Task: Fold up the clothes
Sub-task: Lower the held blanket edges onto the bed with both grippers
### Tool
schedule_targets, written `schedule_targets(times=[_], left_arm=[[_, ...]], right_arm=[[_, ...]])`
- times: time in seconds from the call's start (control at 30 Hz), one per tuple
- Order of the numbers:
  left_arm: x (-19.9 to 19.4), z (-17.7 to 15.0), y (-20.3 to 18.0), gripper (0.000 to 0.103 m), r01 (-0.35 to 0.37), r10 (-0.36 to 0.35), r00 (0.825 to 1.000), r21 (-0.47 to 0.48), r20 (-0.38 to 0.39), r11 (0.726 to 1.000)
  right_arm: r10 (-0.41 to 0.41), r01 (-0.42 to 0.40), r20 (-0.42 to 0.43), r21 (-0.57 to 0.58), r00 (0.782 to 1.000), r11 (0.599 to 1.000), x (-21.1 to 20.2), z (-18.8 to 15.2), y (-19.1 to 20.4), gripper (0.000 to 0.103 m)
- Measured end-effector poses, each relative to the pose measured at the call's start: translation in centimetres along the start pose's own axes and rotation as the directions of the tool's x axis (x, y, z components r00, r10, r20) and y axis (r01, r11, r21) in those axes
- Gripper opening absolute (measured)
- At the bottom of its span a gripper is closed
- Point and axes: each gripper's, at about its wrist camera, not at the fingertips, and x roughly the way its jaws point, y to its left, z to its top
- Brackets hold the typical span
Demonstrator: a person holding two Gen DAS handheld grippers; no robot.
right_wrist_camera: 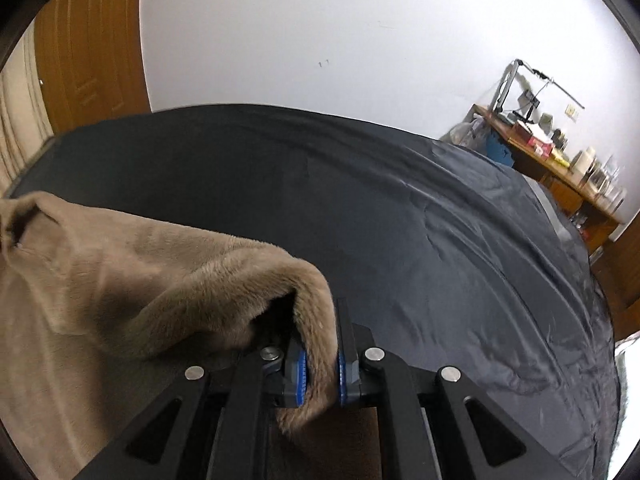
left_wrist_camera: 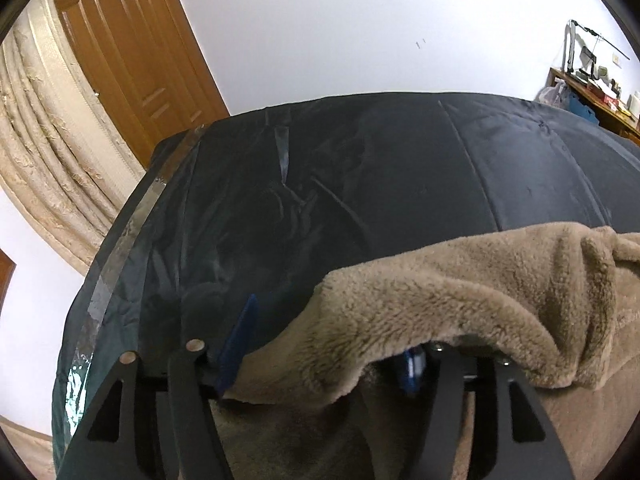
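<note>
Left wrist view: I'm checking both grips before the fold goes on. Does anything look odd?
Yes. The brown fleece garment is draped over the left gripper, which stands wide apart, hiding one finger. The right gripper pinches the fleece cleanly. Crinkled tape lines the dark cover's edge.
</note>
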Motion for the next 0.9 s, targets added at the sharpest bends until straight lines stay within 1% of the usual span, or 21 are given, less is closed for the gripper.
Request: schedule_targets(times=[0.13,0.23,0.3,0.4,0.47,0.53,0.6,0.7,0.73,0.83,0.9], left_arm=[[-0.5,-0.2,0.0,0.074,0.010,-0.009,1.000,0.046,-0.028,0.999],[-1.3,-0.6,0.3,0.078,0.021,-0.018,0.999,0.056,-0.046,0.998],[-2.3,-1.1,0.5,0.079,0.012,-0.009,0.999,0.066,-0.041,0.998],[-3.6,-1.7,1.0,0.079,-0.003,0.005,1.000,0.082,-0.029,0.997],[-4.4,-1.8,1.3,0.079,-0.009,0.011,1.000,0.097,-0.019,0.995],[-5.4,-2.0,1.2,0.079,-0.010,0.011,1.000,0.122,-0.004,0.993],[-5.9,-2.3,0.9,0.079,0.004,-0.005,1.000,0.157,0.008,0.988],[-6.2,-2.7,-0.3,0.080,0.046,-0.048,0.999,0.209,0.005,0.977],[-5.7,-2.7,-0.3,0.081,0.066,-0.066,0.998,0.226,-0.006,0.972],[-4.5,-2.8,-2.1,0.081,0.100,-0.091,0.995,0.270,-0.047,0.958],[-3.4,-2.5,-2.8,0.081,0.093,-0.078,0.995,0.276,-0.065,0.957]], right_arm=[[0.032,-0.032,0.016,-0.015,0.999,0.999,-3.3,-2.0,-0.6,0.011],[0.067,-0.066,0.035,-0.032,0.997,0.997,-6.8,-3.4,1.2,0.011],[0.109,-0.106,0.037,-0.059,0.993,0.993,-9.3,-4.4,3.0,0.011],[0.185,-0.182,0.018,-0.110,0.983,0.977,-10.3,-4.7,5.0,0.011],[0.242,-0.241,-0.006,-0.131,0.970,0.962,-10.2,-4.4,6.4,0.011],[0.298,-0.303,-0.056,-0.130,0.953,0.944,-9.0,-4.3,7.4,0.011],[0.331,-0.342,-0.110,-0.113,0.937,0.933,-8.4,-4.3,9.2,0.011],[0.339,-0.361,-0.169,-0.123,0.925,0.924,-6.8,-4.4,11.3,0.011],[0.331,-0.355,-0.178,-0.129,0.927,0.926,-6.2,-4.5,11.8,0.011],[0.320,-0.348,-0.199,-0.121,0.926,0.930,-4.4,-4.2,12.9,0.011],[0.314,-0.339,-0.197,-0.105,0.929,0.935,-3.6,-3.9,13.1,0.011]])
